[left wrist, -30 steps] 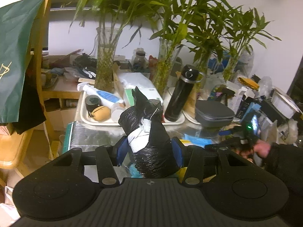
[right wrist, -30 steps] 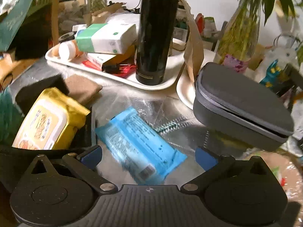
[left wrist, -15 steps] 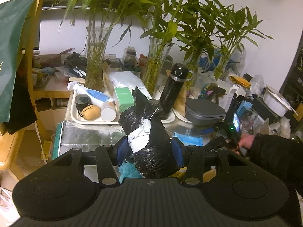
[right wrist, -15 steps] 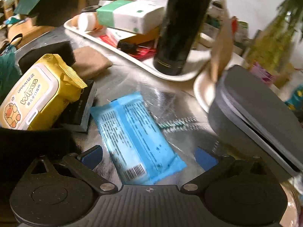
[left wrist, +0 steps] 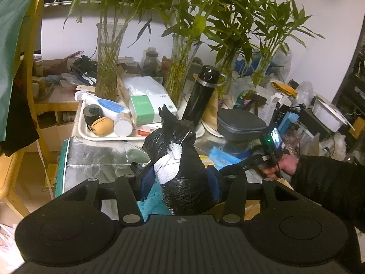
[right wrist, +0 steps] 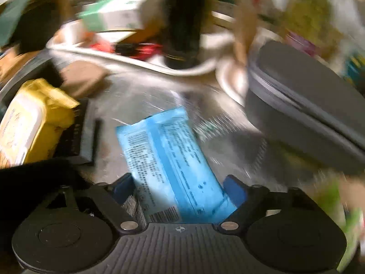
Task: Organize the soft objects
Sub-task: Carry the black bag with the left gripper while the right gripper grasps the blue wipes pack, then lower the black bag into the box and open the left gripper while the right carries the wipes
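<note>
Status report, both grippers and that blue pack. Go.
Left gripper clamped on black bag. Right gripper closing around blue pack on the table, grip unconfirmed. Grey case close alongside.

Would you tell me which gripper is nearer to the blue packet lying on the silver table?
Right. The right gripper straddles the blue packet, jaws just closing around it. The left gripper is clamped on a black bag, with the packet lying beyond it.

Right wrist view: motion-blurred throughout; print on blue packet [right wrist: 168, 159] illegible, its near end hidden under the tongs' body. Yellow wipes pack [right wrist: 29, 123] cut by left edge. Black flask [right wrist: 182, 20] cropped at top. Left wrist view: teal cloth [left wrist: 152, 201] mostly hidden behind black bag [left wrist: 182, 171].
</note>
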`<action>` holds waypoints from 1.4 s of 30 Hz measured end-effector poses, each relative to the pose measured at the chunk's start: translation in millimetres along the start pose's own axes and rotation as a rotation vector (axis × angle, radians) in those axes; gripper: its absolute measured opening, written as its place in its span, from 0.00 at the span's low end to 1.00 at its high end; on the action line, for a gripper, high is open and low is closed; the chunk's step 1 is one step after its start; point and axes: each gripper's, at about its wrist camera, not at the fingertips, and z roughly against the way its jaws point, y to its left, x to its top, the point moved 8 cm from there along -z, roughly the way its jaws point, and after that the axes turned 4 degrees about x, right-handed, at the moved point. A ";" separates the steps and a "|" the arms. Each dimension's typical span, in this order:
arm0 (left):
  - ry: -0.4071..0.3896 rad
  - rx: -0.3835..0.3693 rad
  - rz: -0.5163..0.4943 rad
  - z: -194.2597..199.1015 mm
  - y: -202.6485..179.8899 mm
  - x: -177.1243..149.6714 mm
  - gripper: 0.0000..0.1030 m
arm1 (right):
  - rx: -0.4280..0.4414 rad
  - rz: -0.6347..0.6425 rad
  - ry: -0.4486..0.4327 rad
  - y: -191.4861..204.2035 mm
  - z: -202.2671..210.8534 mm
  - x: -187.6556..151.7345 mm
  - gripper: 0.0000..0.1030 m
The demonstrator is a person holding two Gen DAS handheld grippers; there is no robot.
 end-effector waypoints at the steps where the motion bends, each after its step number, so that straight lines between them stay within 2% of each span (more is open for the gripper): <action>1: 0.000 0.000 0.001 0.0 -0.9 -0.7 0.47 | -0.010 -0.038 0.021 -0.9 2.5 -4.2 0.82; 3: 0.000 -0.003 0.005 0.3 -3.7 -2.1 0.47 | 0.004 -0.086 0.054 1.5 7.5 -11.6 0.83; 10: 0.022 -0.017 0.011 0.2 -13.3 -7.5 0.47 | 0.024 0.030 0.003 6.7 4.5 -7.5 0.87; 12: 0.033 -0.018 0.008 1.4 -15.7 -9.9 0.47 | 0.042 0.030 -0.018 5.5 3.7 -4.9 0.85; 13: 0.038 -0.018 0.005 2.5 -16.9 -11.6 0.47 | 0.048 0.035 -0.032 5.9 5.0 -4.8 0.82; 14: 0.045 -0.018 0.003 3.1 -18.2 -13.1 0.47 | 0.051 0.041 -0.042 7.5 6.3 -3.9 0.73; 15: 0.049 -0.018 0.001 3.6 -18.9 -14.2 0.47 | 0.047 0.050 -0.047 8.4 8.3 -3.8 0.70; 22: 0.079 -0.009 -0.002 4.6 -25.8 -23.1 0.47 | 0.013 0.029 -0.052 8.7 21.8 -6.2 0.65; 33: 0.084 -0.016 -0.019 14.1 -42.2 -28.4 0.47 | -0.010 0.020 -0.174 35.5 124.9 5.5 0.65; 42: 0.094 0.005 -0.036 25.2 -52.4 -34.3 0.47 | 0.030 -0.050 -0.254 61.9 214.7 -4.9 0.65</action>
